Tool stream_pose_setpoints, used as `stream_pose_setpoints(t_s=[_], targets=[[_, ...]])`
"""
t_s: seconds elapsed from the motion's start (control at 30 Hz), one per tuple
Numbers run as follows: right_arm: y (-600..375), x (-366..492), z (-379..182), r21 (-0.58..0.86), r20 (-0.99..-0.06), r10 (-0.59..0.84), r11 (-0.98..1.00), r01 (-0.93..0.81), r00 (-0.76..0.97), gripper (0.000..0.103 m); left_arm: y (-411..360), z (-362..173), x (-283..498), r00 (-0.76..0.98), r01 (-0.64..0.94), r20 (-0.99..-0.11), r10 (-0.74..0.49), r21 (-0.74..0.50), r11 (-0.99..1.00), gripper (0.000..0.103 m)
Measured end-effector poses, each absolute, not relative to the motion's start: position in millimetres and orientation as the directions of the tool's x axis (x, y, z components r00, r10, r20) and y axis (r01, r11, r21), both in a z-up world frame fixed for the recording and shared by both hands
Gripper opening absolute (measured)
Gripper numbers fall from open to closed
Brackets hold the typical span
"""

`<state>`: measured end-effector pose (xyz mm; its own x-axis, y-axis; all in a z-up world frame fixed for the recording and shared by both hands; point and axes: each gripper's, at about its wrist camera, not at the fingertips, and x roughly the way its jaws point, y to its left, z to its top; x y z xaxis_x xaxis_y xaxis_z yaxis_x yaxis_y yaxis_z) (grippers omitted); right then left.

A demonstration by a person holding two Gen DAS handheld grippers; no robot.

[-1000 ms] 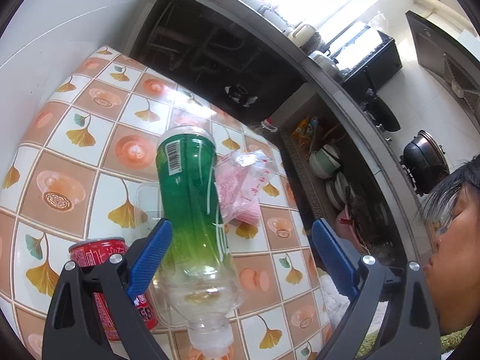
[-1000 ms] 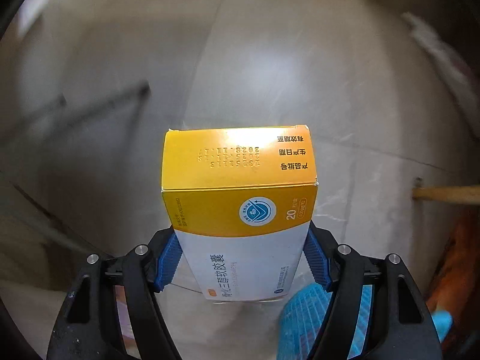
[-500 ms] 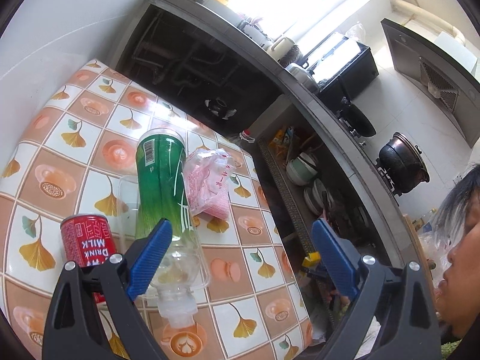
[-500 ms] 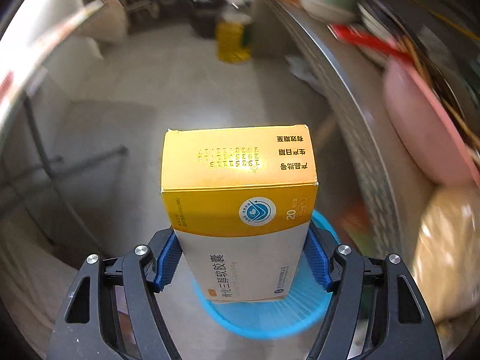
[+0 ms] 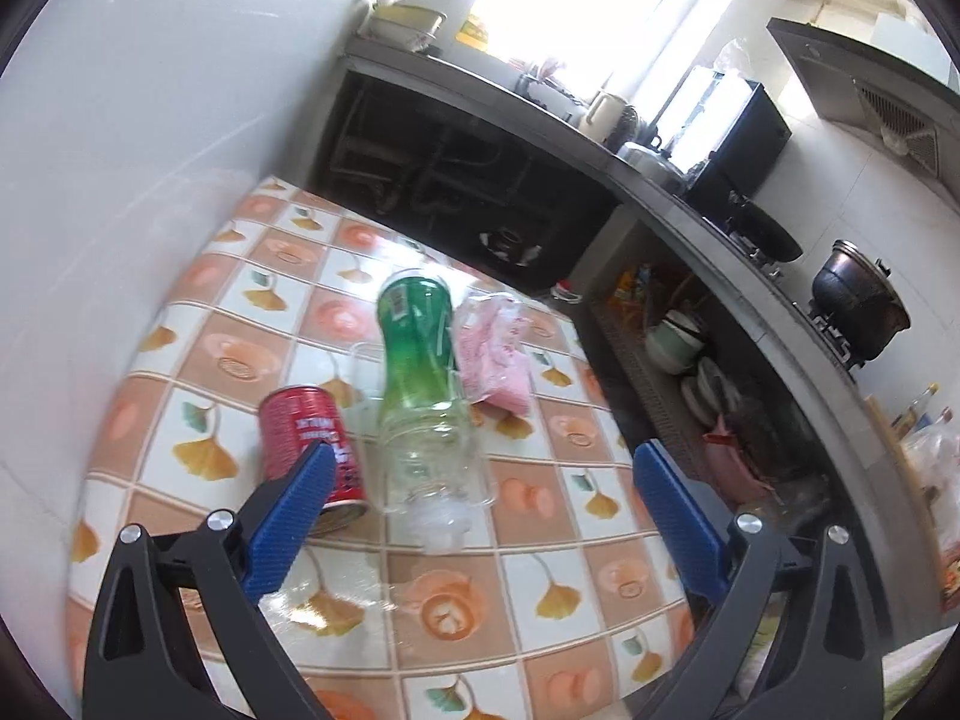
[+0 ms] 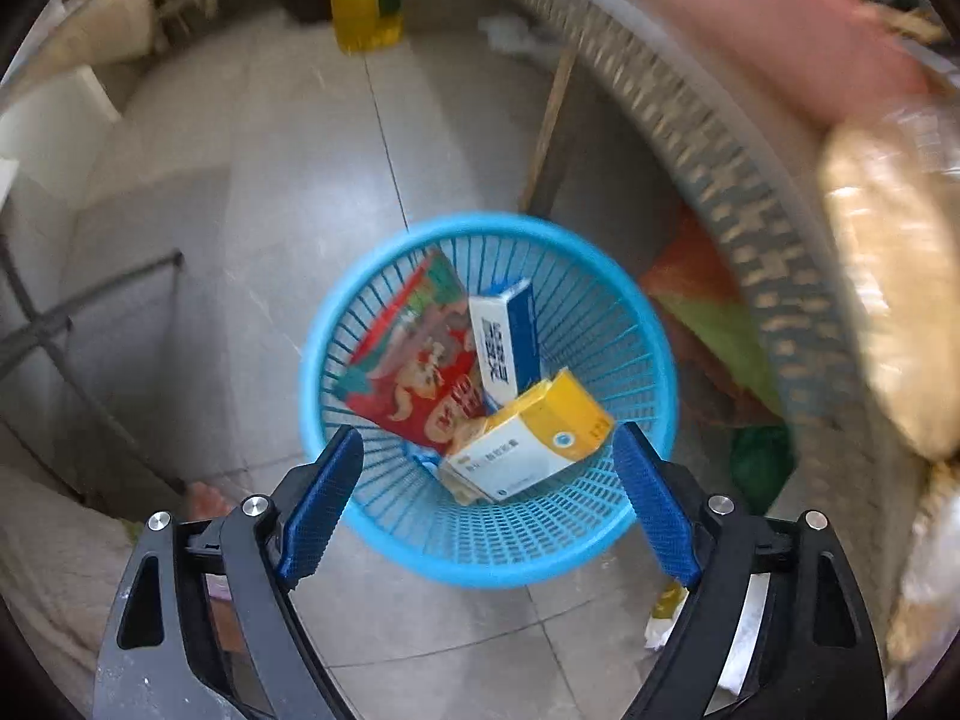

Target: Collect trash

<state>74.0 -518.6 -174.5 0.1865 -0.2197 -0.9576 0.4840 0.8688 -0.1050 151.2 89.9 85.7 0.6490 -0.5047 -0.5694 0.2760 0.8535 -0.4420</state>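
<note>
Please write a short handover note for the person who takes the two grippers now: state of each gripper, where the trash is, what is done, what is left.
Right gripper: open, empty, its fingers have just been opening above the blue basket.
Left gripper: open, empty, over the tiled table.
Done: yellow-and-white box lies in the basket with a blue-and-white box and a red packet.
Left: green bottle lying on its side, red can and pink bag, all on the table.
</note>
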Motion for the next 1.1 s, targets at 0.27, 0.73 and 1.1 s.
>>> stream_pose_setpoints(t_s=[0.27,0.73,1.1], targets=[[-428,43,-46,-0.017,-0.859,-0.262,0.873,0.487,0.441,0.095,115,82,111,0.728,0.197,-0.566,-0.386,-0.367,0.909,0.097],[-251,88,70,0.096,-0.674,-0.025,0.988,0.121,0.738,0.095,107,52,96,0.748,0.171,-0.599,-0.285,-0.24,0.955,0.097],[-168,221,78,0.42,-0.667,0.429,0.892,-0.169,0.609,0.095,119,15,133,0.727,0.128,-0.623,-0.287,-0.288,0.949,0.097]])
